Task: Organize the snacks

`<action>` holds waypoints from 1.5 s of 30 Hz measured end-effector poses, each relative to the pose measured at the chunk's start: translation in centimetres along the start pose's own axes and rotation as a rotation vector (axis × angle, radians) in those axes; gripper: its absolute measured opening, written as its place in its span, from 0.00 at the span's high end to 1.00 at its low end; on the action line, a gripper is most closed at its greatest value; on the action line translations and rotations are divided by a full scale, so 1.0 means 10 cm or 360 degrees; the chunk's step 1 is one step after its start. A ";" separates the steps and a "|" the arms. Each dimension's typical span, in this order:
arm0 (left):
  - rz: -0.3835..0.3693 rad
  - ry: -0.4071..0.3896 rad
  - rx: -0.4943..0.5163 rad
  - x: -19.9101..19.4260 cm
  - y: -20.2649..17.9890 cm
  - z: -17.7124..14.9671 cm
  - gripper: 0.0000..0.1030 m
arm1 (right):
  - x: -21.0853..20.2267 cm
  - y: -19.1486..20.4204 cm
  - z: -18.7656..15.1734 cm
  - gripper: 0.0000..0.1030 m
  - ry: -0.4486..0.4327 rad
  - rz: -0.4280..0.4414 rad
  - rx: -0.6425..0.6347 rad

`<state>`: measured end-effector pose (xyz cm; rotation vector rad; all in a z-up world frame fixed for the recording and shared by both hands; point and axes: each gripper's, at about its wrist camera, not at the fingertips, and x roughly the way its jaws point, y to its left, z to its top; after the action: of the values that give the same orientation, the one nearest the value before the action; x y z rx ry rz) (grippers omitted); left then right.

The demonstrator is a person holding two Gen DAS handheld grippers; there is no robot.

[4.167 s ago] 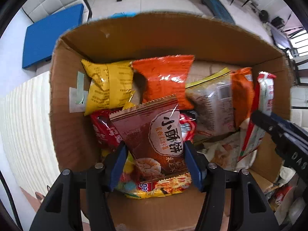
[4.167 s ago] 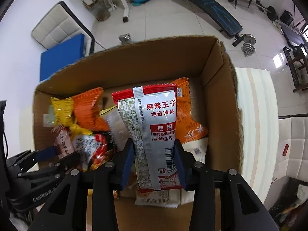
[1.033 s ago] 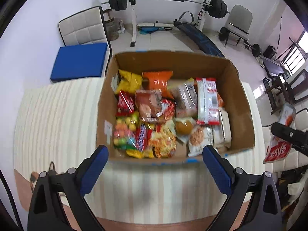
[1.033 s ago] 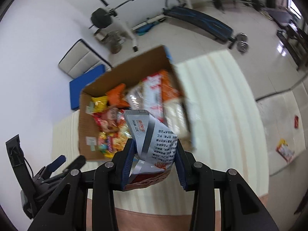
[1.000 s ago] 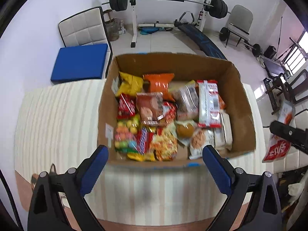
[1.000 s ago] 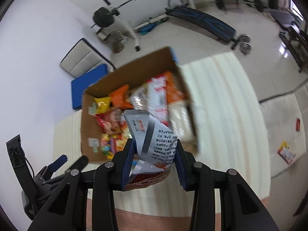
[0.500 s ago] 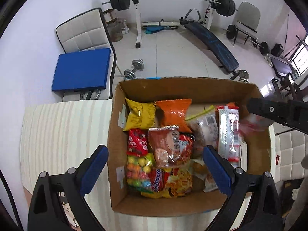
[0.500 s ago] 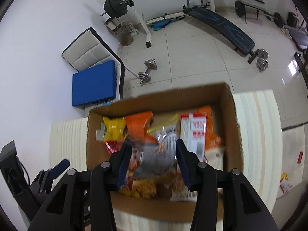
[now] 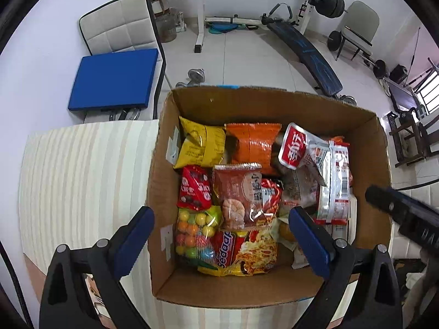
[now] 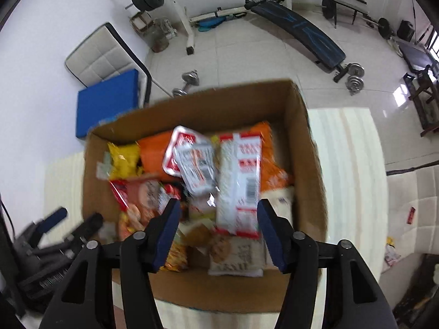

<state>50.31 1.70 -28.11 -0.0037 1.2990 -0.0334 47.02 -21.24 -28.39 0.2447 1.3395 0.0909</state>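
An open cardboard box (image 9: 162, 181) (image 10: 310, 142) on a striped table holds several snack packets. A red-and-white packet (image 9: 299, 148) (image 10: 192, 164) lies loose on top of the others near the back of the box. A tall white and red packet (image 9: 333, 183) (image 10: 238, 181) lies to its right. My left gripper (image 9: 221, 238) is open and empty above the box's near side. My right gripper (image 10: 218, 233) is open and empty above the box; the right wrist view is blurred. Its dark body (image 9: 403, 213) shows at the right of the left wrist view.
The striped tabletop (image 9: 82, 178) extends left of the box and right of it (image 10: 351, 178). Beyond the table stand a white chair with a blue cushion (image 9: 115, 79), a weight bench (image 9: 304, 52), a barbell rack and dumbbells (image 10: 189, 82) on the tiled floor.
My right gripper has opened and let go of the red-and-white packet, which now lies in the box. Both grippers have moved forward over the box.
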 end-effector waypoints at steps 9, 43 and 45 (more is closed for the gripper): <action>-0.0012 -0.0014 0.0009 -0.14 -0.05 -0.17 0.03 | -0.13 -0.04 -0.42 0.09 -0.0019 -0.0109 -0.0076; -0.0024 -0.0408 0.0055 -2.07 -0.32 -1.76 0.03 | -2.35 -0.05 -2.26 0.07 -0.0521 -0.0139 -0.0129; -0.0027 -0.0427 0.0051 -2.19 -0.33 -1.84 0.03 | -2.50 -0.06 -2.38 0.07 -0.0545 -0.0137 -0.0131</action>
<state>26.63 -0.73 -11.86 0.0077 1.0302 -0.0661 18.11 -24.01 -9.72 0.1252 1.0017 0.0296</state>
